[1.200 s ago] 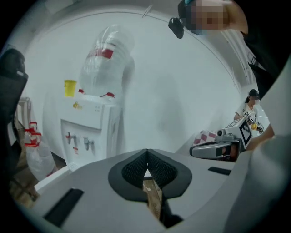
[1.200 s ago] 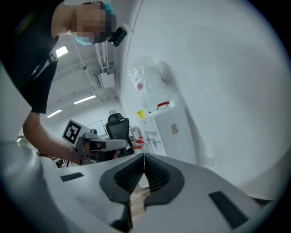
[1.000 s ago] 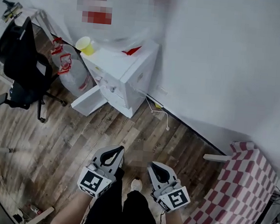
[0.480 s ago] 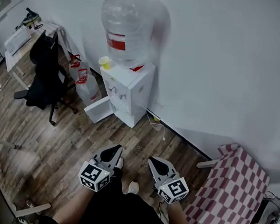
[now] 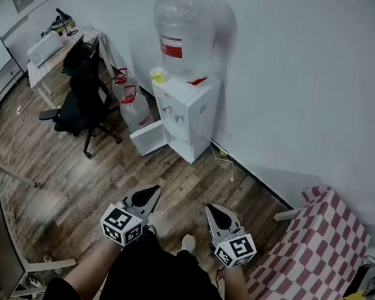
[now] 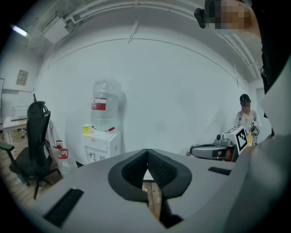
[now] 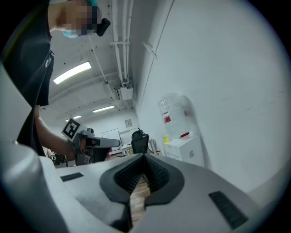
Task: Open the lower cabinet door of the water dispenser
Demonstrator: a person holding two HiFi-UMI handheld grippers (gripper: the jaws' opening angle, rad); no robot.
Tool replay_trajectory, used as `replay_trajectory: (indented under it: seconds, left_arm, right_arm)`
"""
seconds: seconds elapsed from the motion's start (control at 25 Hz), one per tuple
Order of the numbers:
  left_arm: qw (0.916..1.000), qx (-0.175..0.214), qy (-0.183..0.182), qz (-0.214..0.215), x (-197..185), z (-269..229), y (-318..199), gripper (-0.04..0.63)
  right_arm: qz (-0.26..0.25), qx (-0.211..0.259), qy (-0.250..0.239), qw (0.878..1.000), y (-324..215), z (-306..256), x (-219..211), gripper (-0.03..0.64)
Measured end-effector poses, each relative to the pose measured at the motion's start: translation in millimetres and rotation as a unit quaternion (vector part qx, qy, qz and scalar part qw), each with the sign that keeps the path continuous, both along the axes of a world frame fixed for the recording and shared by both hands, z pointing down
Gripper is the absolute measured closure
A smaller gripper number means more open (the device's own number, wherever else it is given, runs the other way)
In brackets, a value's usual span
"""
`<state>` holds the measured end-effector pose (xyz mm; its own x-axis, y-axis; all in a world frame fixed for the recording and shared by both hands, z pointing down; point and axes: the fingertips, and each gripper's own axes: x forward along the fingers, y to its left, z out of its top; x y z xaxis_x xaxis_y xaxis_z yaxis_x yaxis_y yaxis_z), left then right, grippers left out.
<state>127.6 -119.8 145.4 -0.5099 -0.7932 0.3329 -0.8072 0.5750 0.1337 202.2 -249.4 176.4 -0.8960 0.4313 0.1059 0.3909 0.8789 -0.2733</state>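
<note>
White dispenser [image 5: 189, 113] now sits smaller, upper centre, its lower door [image 5: 149, 136] hanging open. Left gripper [image 5: 148, 193] and right gripper [image 5: 212, 210], both clenched empty, have backed away at bottom centre: task apparently done.

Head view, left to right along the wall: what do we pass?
desk → black chair → water jugs → water dispenser → checkered cloth

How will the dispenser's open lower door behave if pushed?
The lower door looks like a thin, rigid panel hanging open, so it probably swings easily. The dispenser carries a large bottle on top, so a hard shove might rock it.
</note>
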Motion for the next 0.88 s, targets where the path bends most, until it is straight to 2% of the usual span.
replay_trajectory:
  seconds: [0.2, 0.48, 0.68, 0.88]
  left_arm:
    - [0.9995, 0.003, -0.029, 0.012, -4, -25, -11, 0.581]
    - [0.9988, 0.025, -0.025, 0.035, 12, -28, 16, 0.581]
    - [0.9974, 0.048, -0.028, 0.045, 20, -34, 64, 0.581]
    - [0.9969, 0.071, -0.02, 0.026, 27, -27, 147, 0.581]
  right_arm:
    - [0.027, -0.008, 0.003, 1.0, -10, 6, 11, 0.594]
    - [0.047, 0.01, -0.008, 0.999, 18, -7, 23, 0.594]
    - [0.061, 0.029, -0.011, 0.998, 68, -12, 35, 0.594]
    - [0.078, 0.033, -0.006, 0.996, 136, -6, 50, 0.594]
